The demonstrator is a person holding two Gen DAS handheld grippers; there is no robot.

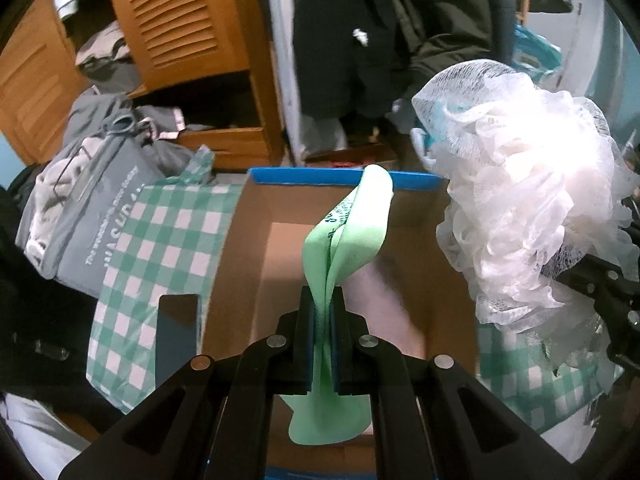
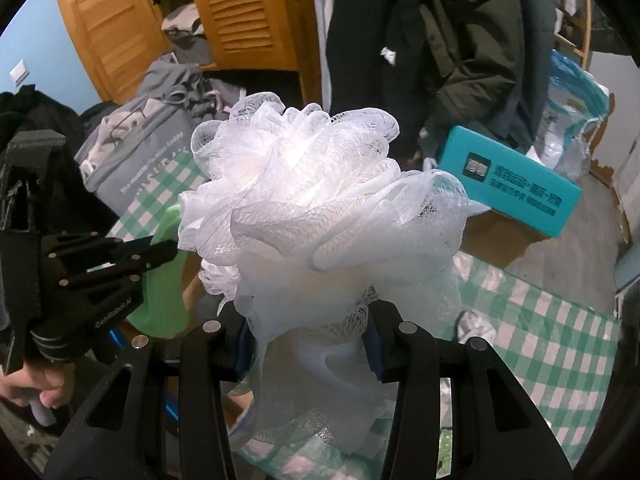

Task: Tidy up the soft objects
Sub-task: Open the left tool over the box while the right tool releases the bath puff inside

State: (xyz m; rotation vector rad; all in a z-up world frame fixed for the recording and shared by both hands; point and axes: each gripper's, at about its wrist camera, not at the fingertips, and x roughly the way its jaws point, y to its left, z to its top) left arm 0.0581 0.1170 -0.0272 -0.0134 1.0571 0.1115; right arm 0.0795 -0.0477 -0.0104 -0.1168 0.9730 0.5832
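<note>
Your left tool (image 1: 322, 320), angled down over the cardboard box (image 1: 448, 264), pinches the green cloth (image 1: 352, 236). Your right tool (image 2: 308, 340), also tilted down, clamps the white mesh pouf (image 2: 304, 200).

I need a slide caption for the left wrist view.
Left gripper holds green cloth over open cardboard box; white mesh sponge beside.

I count two hand-held grippers, the left (image 1: 322, 312) and the right (image 2: 308, 344). There is one green cloth (image 1: 348, 236), one white mesh sponge (image 2: 312, 200), one open cardboard box (image 1: 344, 178), one teal box (image 2: 508, 184) and one grey bag (image 1: 96, 216).
</note>
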